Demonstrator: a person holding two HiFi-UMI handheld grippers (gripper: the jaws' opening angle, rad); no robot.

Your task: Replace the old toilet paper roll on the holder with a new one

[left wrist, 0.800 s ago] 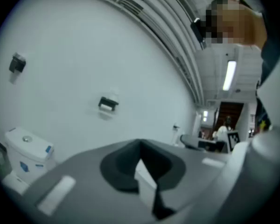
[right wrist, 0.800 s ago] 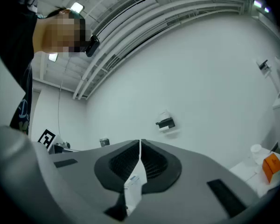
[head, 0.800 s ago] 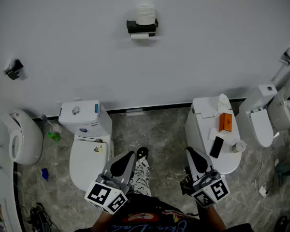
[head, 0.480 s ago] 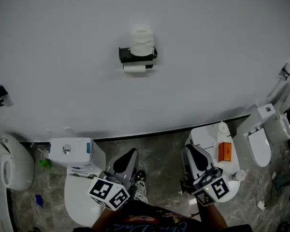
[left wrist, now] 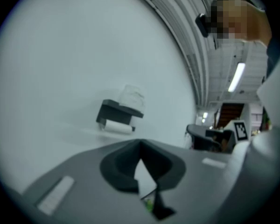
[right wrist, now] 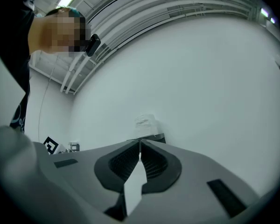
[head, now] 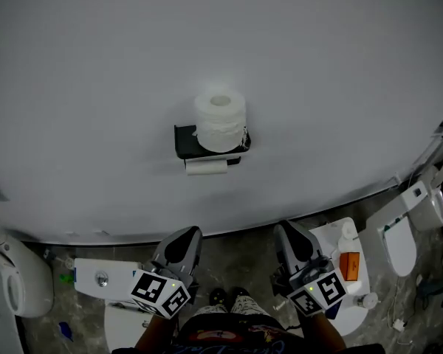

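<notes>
White wall (head: 317,87) fills most of the head view, with a strip of grey stone-look floor (head: 244,253) along the bottom. Black holder (head: 186,140) is fixed to the wall near the middle. Fat toilet paper roll (head: 220,119) stands upright on the holder's top, core hole facing up. Slimmer roll (head: 206,167) lies crosswise just under it, hung in the holder.

Left gripper (head: 186,234) and right gripper (head: 286,231) are low in the view, side by side, both aimed at the wall and well apart from the holder. Neither touches a roll.

Left gripper view: jaws pressed together, nothing between them. Past the tips the holder (left wrist: 115,112) sits on the wall with the fat roll (left wrist: 132,96) on top and the slimmer roll (left wrist: 117,126) below. The right gripper shows at this view's right edge.

Right gripper view: jaws pressed together, empty. The fat roll (right wrist: 146,122) shows just above the jaw tips, the holder (right wrist: 155,137) mostly hidden behind them.

Floor level: white toilet tank (head: 96,279) left of the left gripper, second toilet (head: 326,236) right of the right gripper with an orange box (head: 348,264) on it, third toilet (head: 400,236) far right. Person's feet (head: 229,299) show between the grippers.
</notes>
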